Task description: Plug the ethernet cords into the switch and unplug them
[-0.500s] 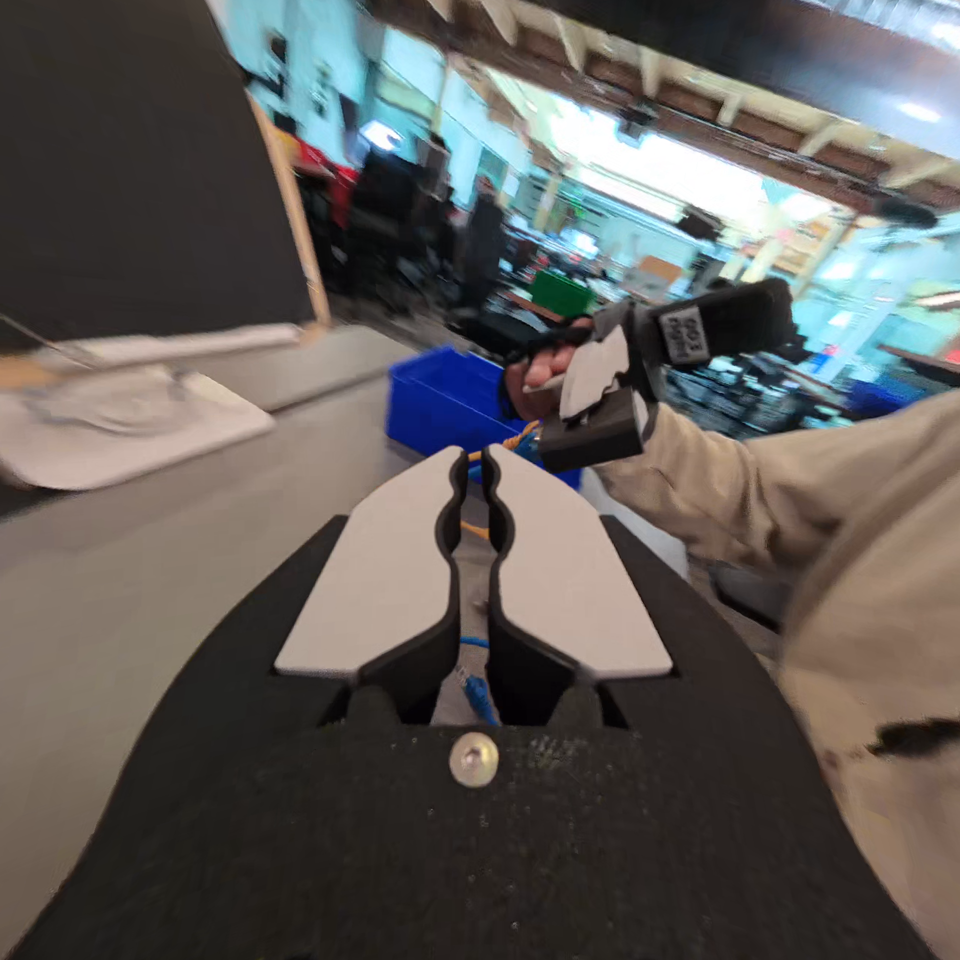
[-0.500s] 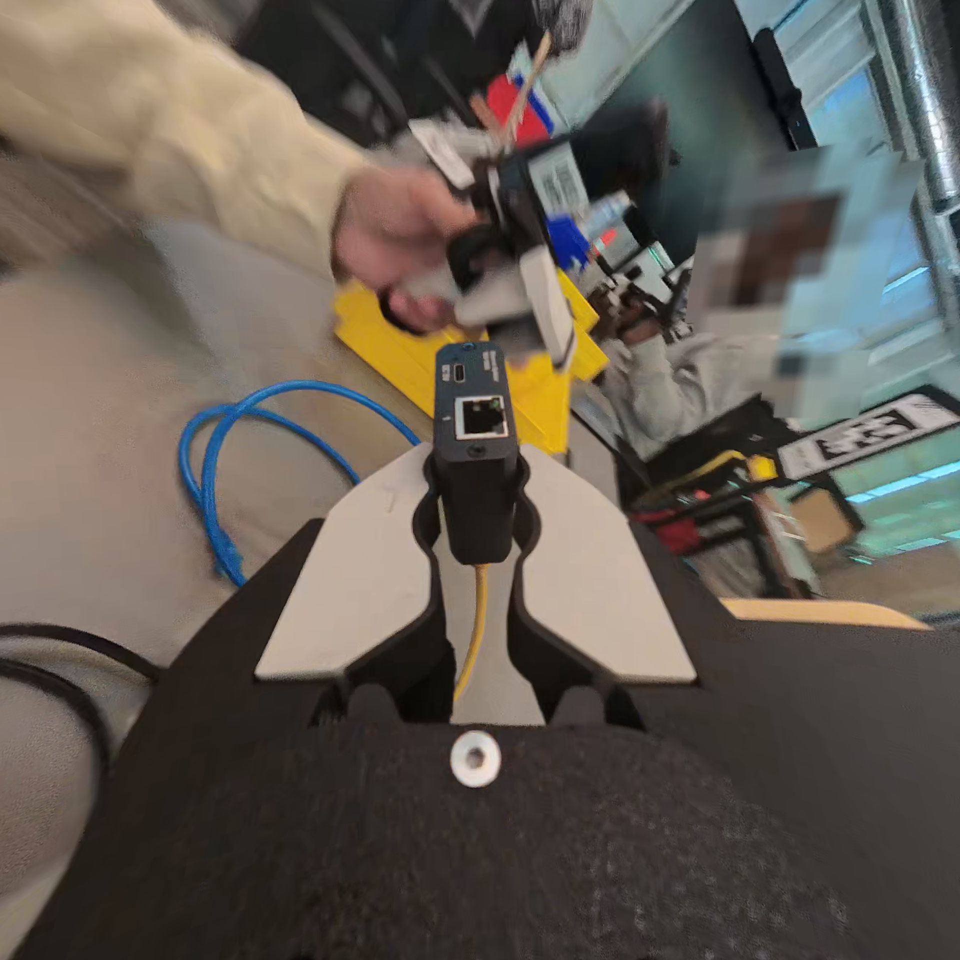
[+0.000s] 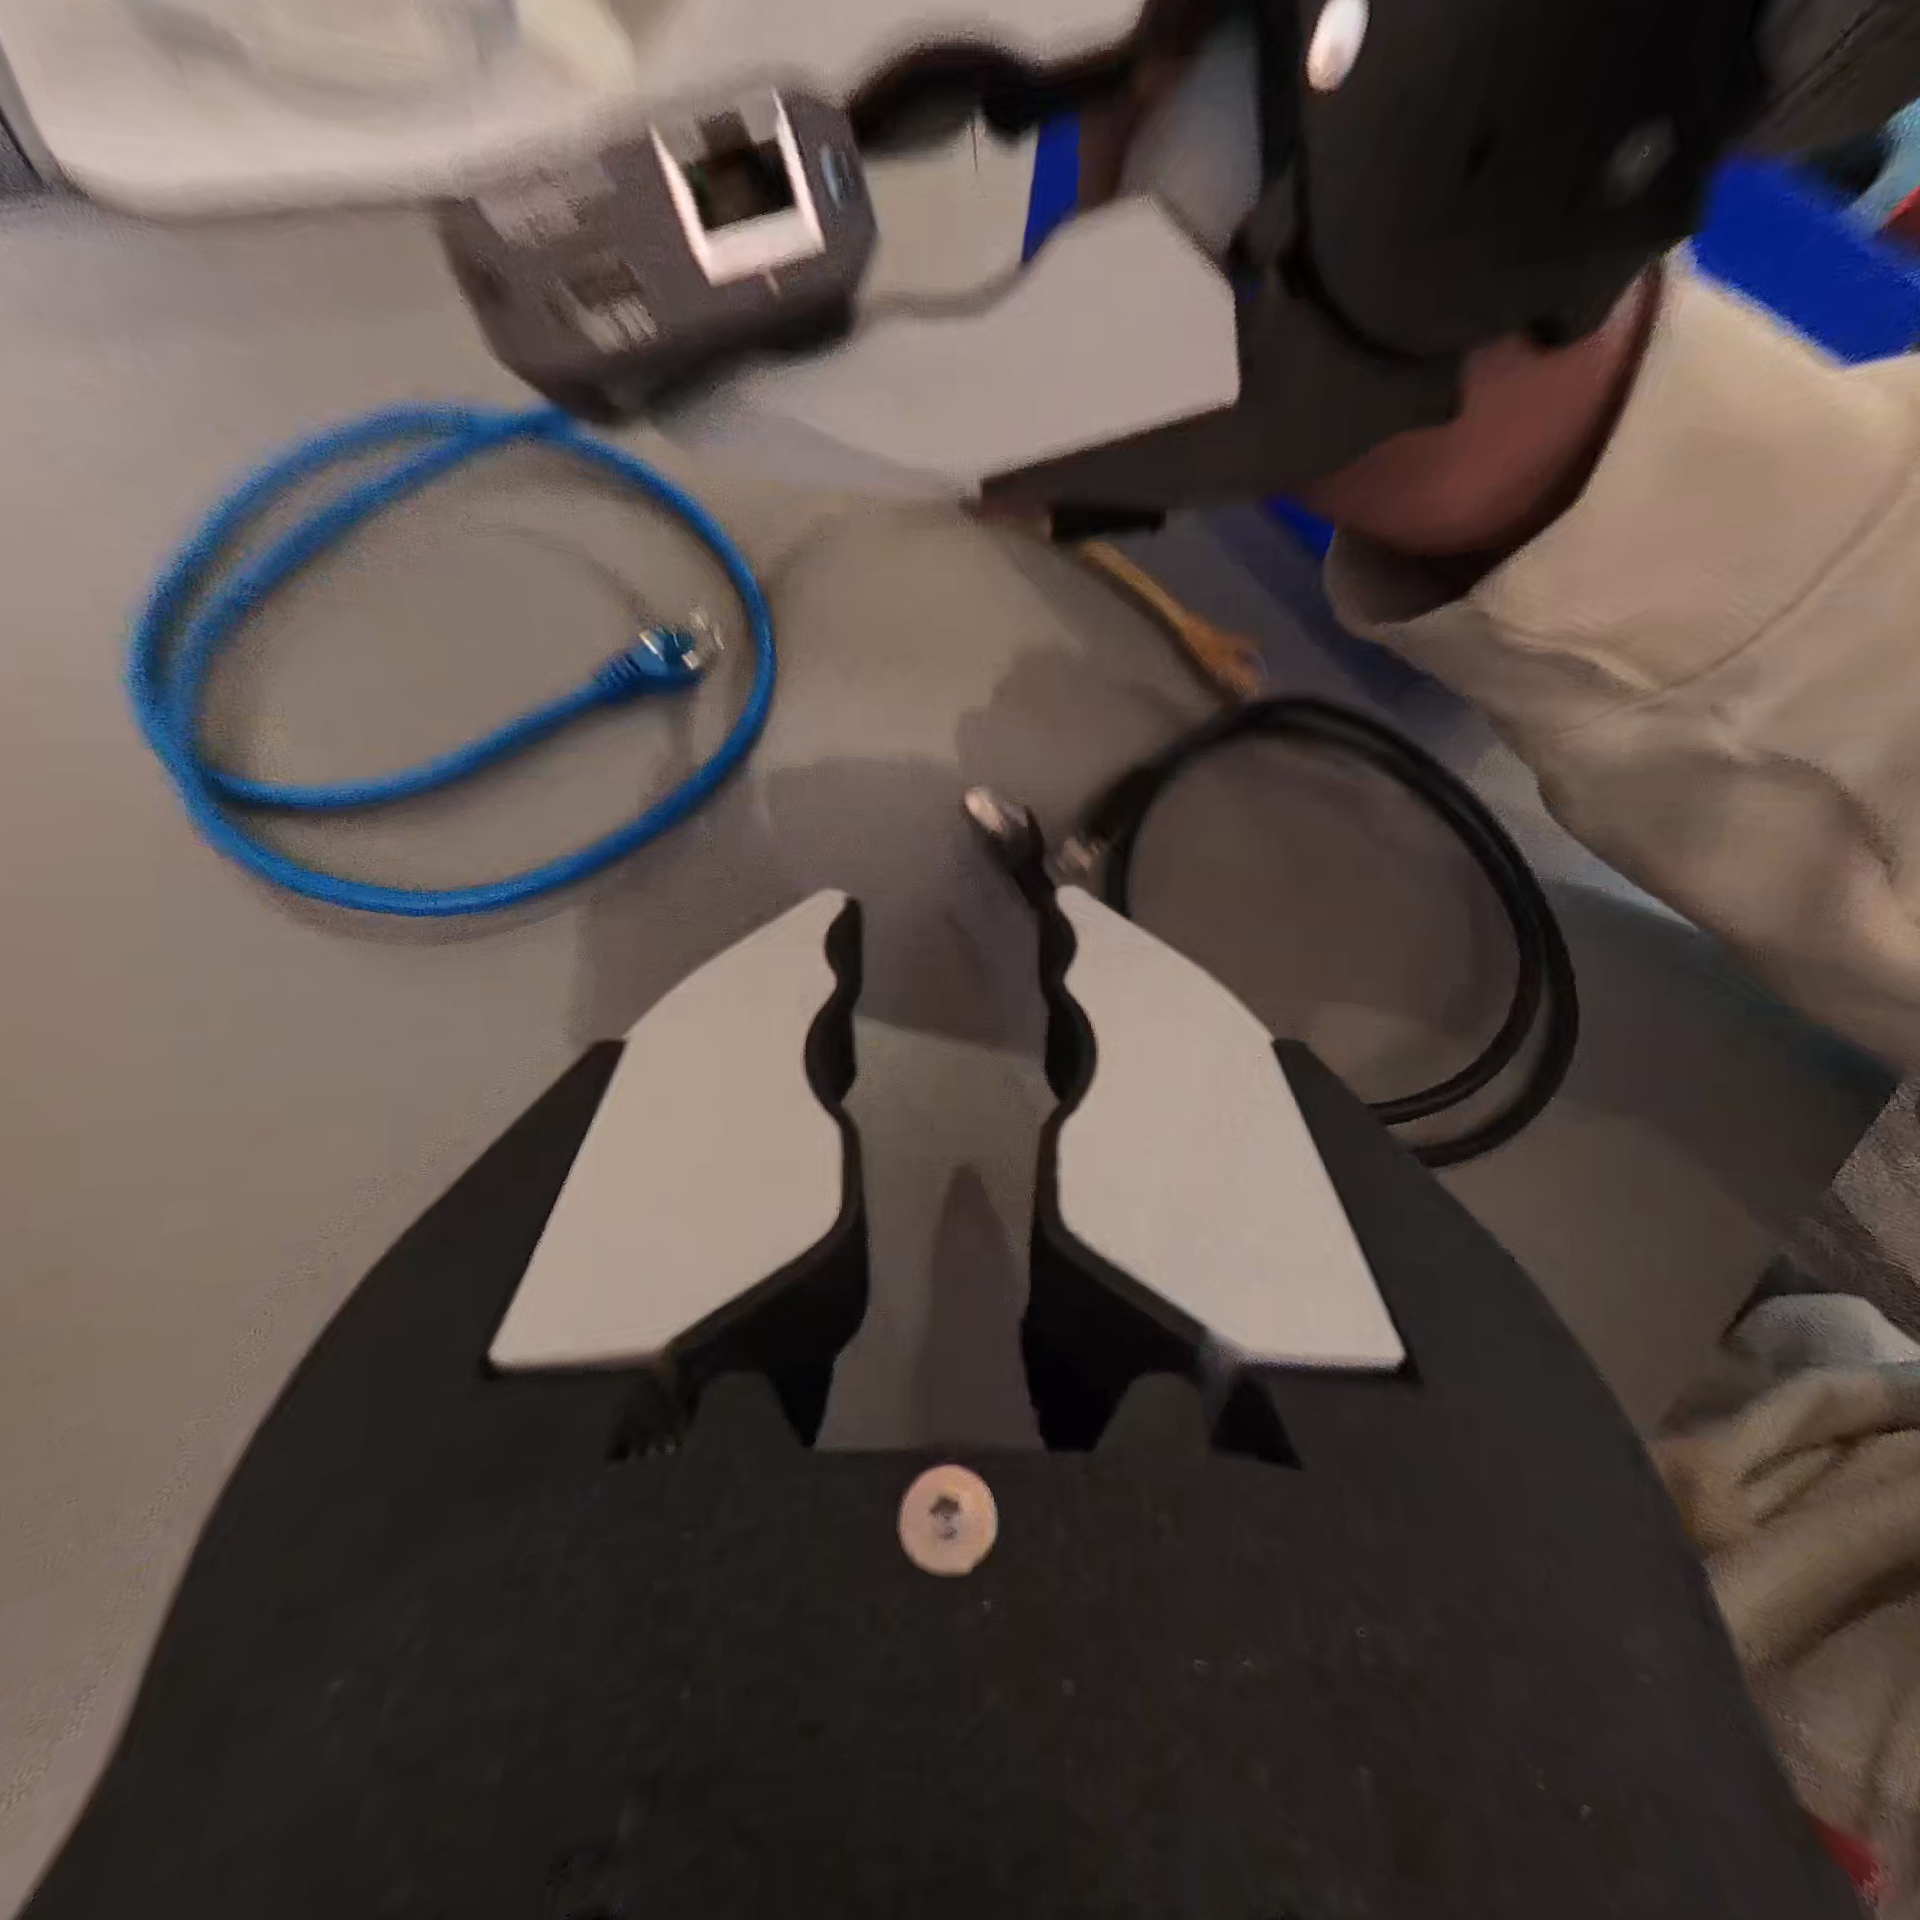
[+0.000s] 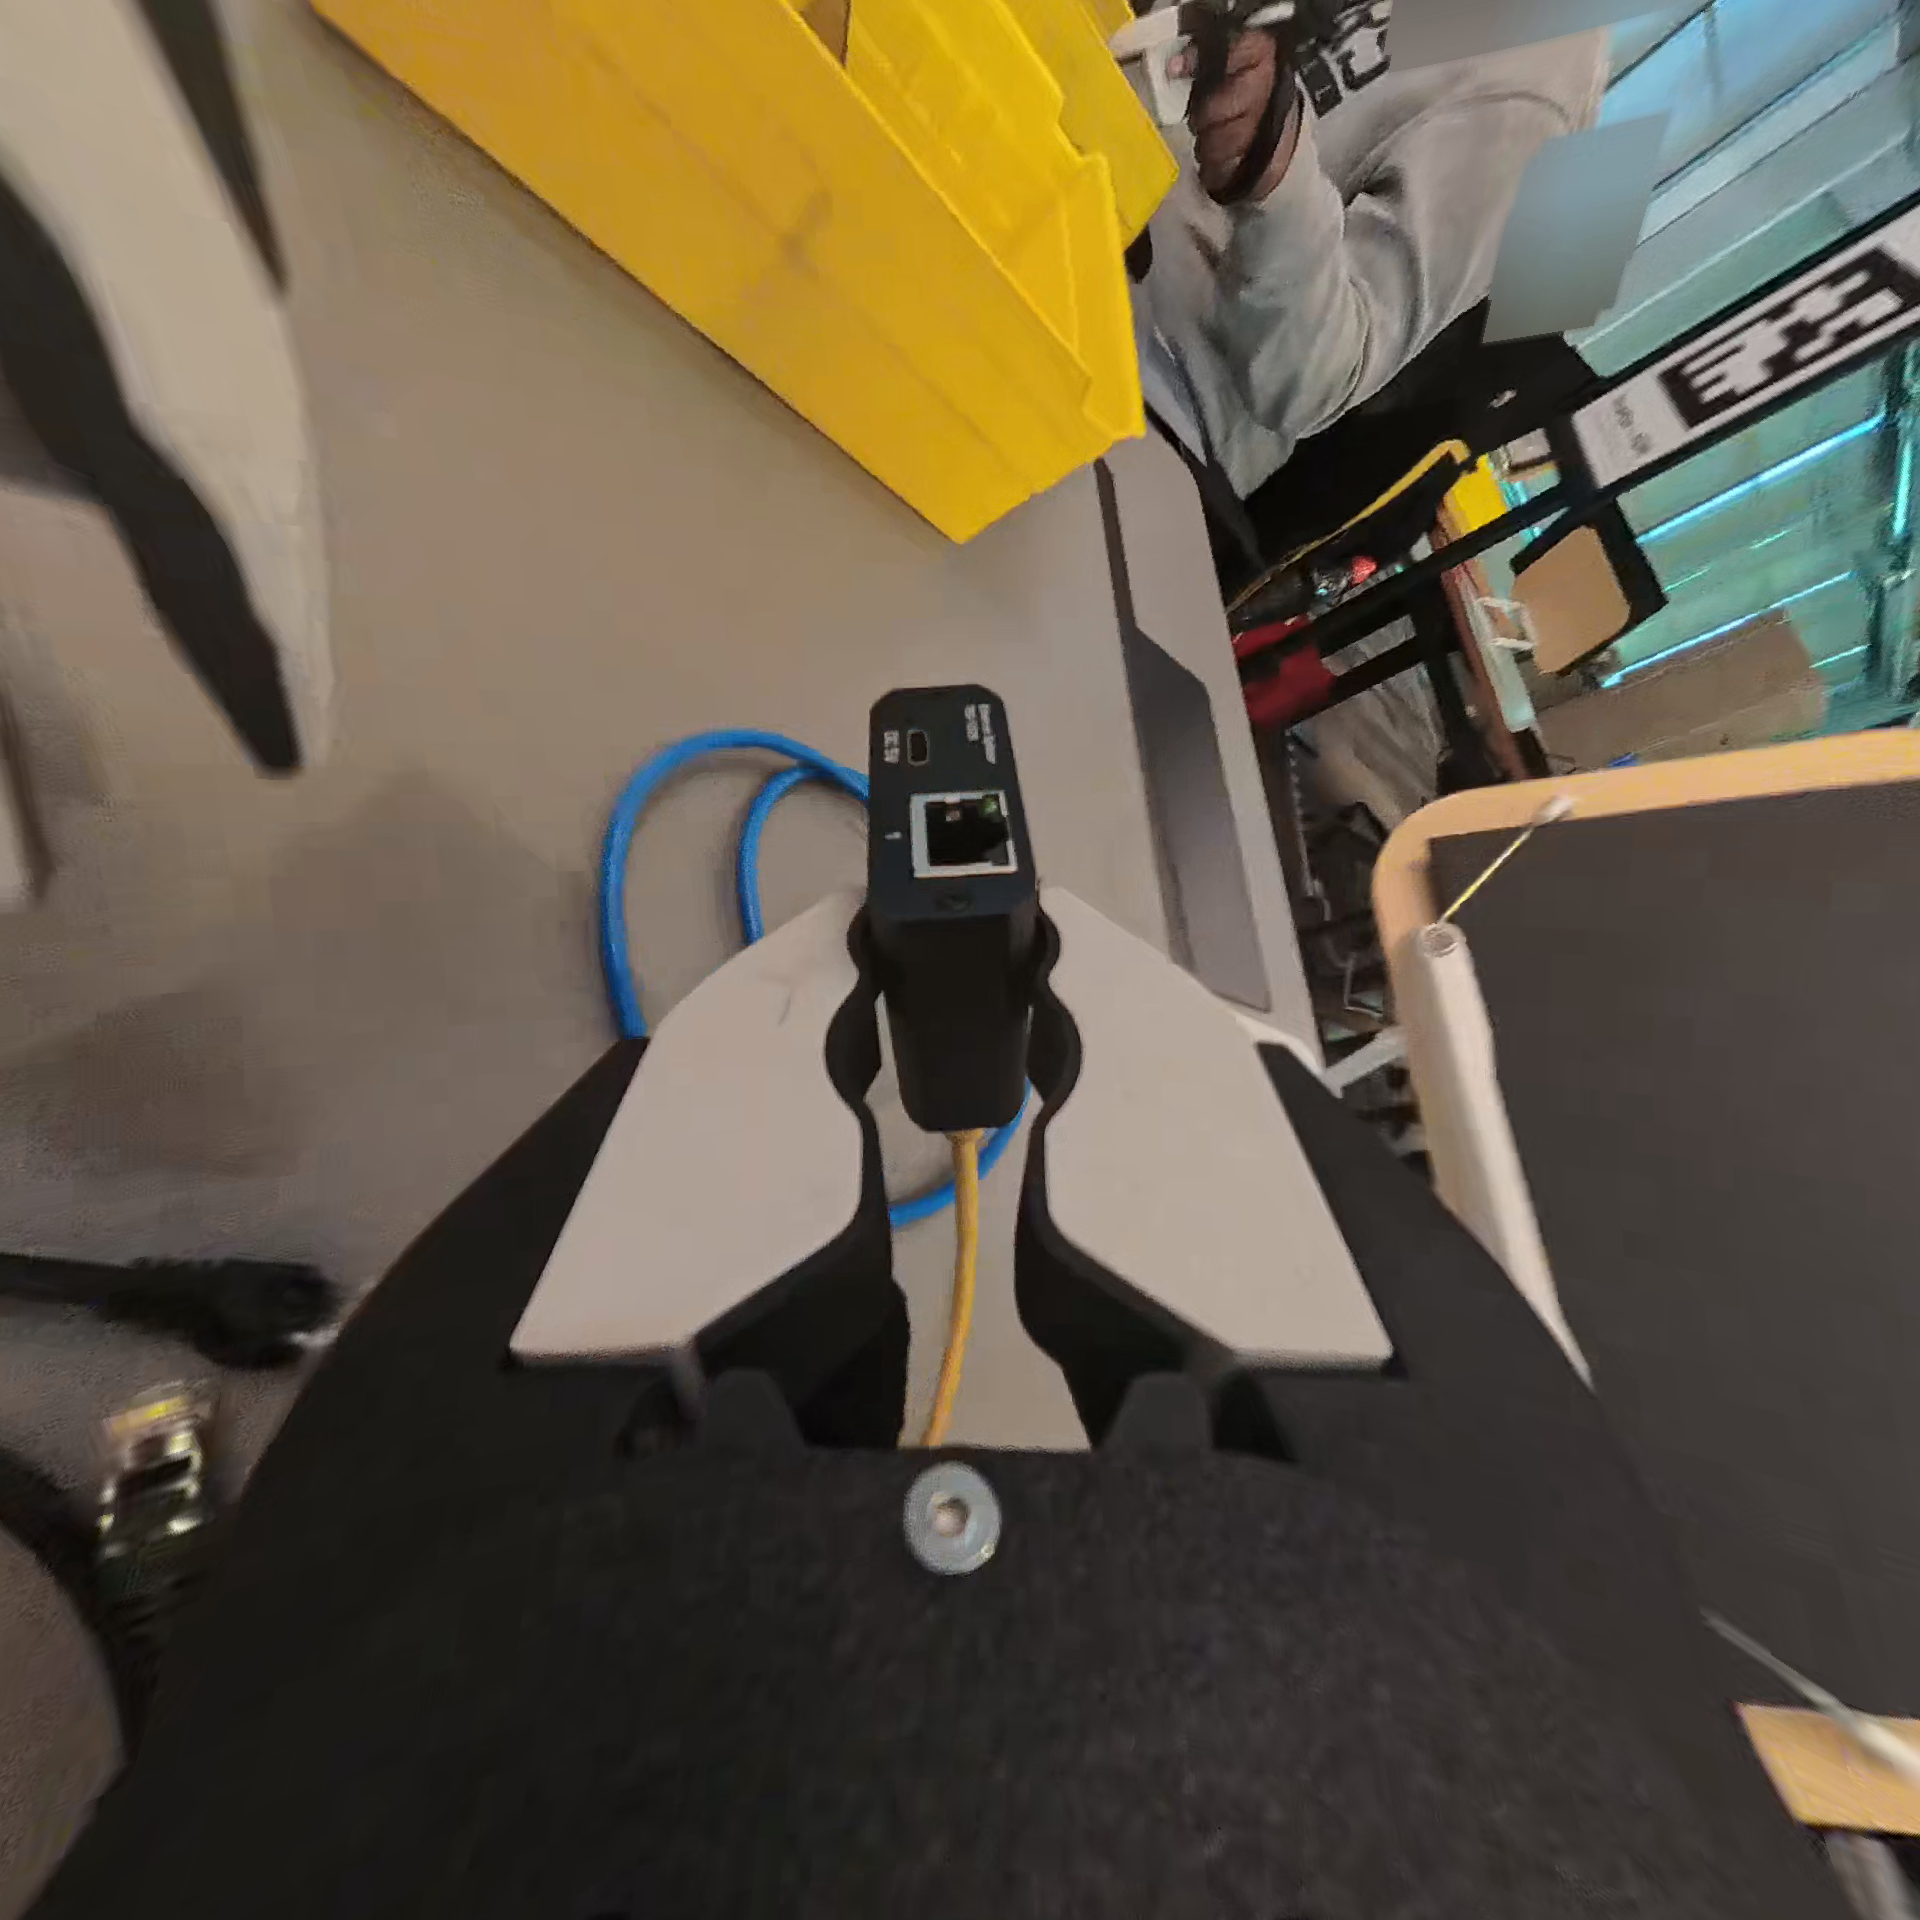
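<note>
**Barely any lettering around, and most of it is too tiny or smeared to make out**

The dark switch (image 4: pixel 951 821) has a few lines of small white print on its end face. They sit beside the little slot port and just above the ethernet socket, running sideways in the right wrist view. From the left wrist view, the same switch (image 3: pixel 623 260) shows pale print on its side, but motion blur makes it mush. Off in the background at upper right there's a black-and-white block-pattern marker sign (image 4: pixel 1808 322), with a white strip label (image 4: pixel 1616 436) of fine print next to it. A similar patterned tag (image 4: pixel 1351 52) peeks in at the top edge.
</note>
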